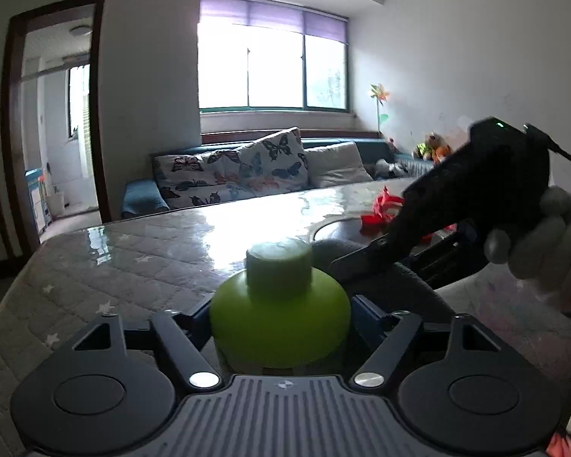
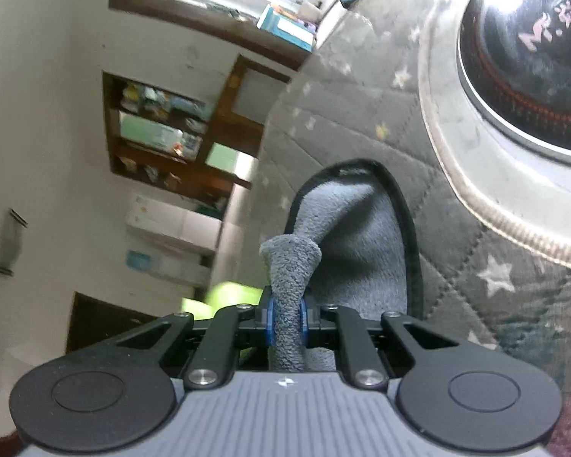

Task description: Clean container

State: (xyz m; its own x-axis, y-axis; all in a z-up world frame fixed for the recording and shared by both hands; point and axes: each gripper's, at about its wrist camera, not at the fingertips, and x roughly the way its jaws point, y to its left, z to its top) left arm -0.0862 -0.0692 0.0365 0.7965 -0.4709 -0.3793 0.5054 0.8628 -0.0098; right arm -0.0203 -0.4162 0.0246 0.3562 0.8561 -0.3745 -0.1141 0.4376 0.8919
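Note:
A bright green container (image 1: 279, 323) with a pale green screw lid (image 1: 279, 268) stands upright between the fingers of my left gripper (image 1: 279, 316), which is shut on its body. In the right wrist view it shows only as a green blur (image 2: 224, 297) at the lower left. My right gripper (image 2: 285, 318) is shut on a bunched grey cloth (image 2: 289, 285), and the rest of the cloth lies spread on the table ahead. In the left wrist view a gloved hand (image 1: 544, 236) holds the right gripper (image 1: 337, 264) just right of the lid, with the cloth (image 1: 411, 289) hanging under it.
The table (image 1: 133, 251) has a grey quilted star-pattern cover under glossy plastic. A round black disc with a silver rim (image 2: 514, 76) is set into it at the right, with a red object (image 1: 384, 209) on it. Behind stand a sofa (image 1: 247, 175) and a doorway (image 1: 57, 114).

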